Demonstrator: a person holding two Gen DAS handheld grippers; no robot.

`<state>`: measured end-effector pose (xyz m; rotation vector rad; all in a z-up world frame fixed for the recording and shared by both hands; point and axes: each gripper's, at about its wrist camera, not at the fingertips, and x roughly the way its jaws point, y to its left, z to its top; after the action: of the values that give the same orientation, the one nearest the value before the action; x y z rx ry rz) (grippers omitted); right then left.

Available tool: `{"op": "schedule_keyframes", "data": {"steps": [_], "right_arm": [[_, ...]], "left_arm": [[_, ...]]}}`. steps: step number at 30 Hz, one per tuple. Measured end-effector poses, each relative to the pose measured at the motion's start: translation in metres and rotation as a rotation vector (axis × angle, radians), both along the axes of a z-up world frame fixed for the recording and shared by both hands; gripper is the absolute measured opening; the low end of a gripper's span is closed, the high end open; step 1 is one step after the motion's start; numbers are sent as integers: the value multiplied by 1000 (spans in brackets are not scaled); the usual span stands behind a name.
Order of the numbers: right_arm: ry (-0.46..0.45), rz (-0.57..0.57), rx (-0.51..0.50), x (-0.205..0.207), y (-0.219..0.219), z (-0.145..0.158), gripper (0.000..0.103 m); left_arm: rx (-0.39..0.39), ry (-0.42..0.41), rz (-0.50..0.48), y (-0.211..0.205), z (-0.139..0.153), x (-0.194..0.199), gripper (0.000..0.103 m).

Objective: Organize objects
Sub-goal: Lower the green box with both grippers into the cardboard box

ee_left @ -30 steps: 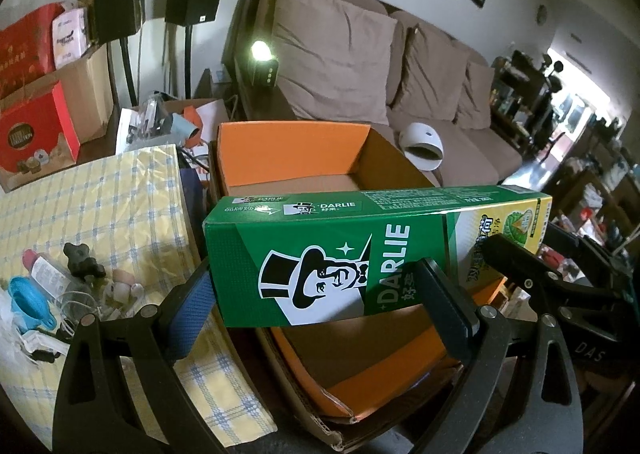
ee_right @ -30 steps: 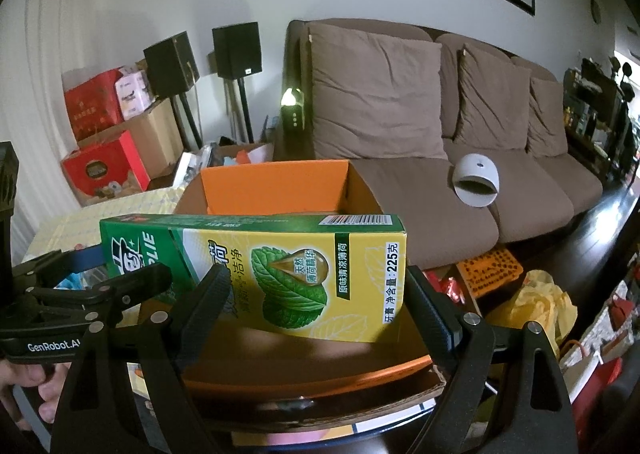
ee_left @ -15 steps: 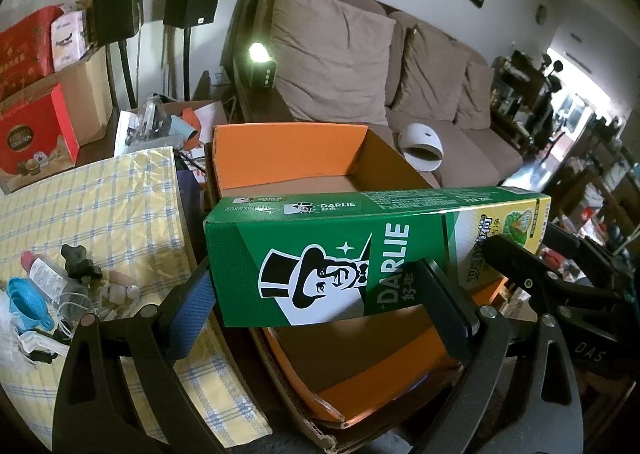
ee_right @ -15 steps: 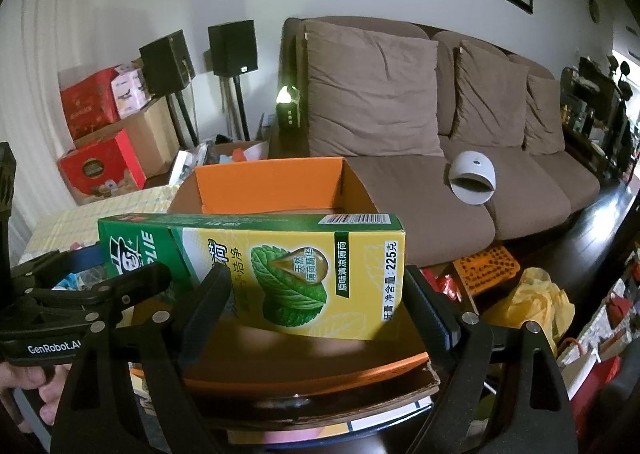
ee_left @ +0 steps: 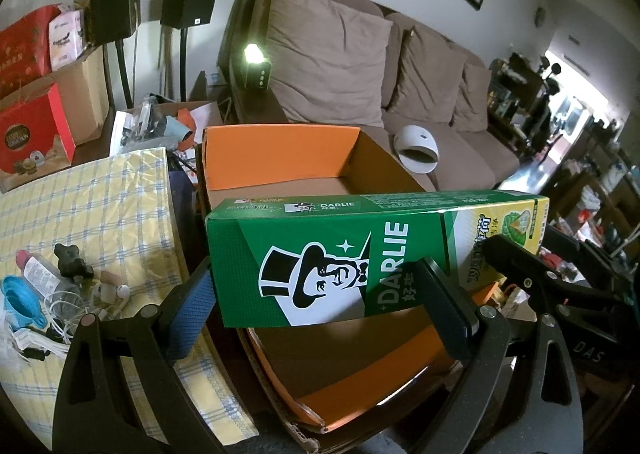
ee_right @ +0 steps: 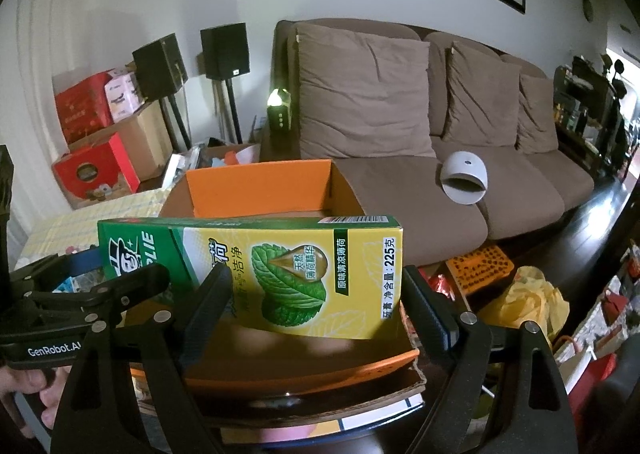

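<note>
Holding the long green toothpaste box (ee_left: 332,262) level above the open orange carton (ee_left: 280,157), your left claw (ee_left: 316,306) clamps its green end while your right claw (ee_right: 316,314) grips the yellow end (ee_right: 304,278), jaws spread wide around it. The carton's walls ring bare floor below. The checked desk (ee_left: 100,205) edge lies just left, clutter well apart.
</note>
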<state>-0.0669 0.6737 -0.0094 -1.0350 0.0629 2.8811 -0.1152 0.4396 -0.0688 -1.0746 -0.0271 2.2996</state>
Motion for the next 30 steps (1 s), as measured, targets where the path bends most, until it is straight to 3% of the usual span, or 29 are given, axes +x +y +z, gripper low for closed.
{"op": "schedule_keyframes", "data": {"steps": [30], "right_arm": [[-24, -28, -4, 1, 11, -4, 86]], "left_arm": [[-3, -45, -1, 11, -3, -2, 93]]}}
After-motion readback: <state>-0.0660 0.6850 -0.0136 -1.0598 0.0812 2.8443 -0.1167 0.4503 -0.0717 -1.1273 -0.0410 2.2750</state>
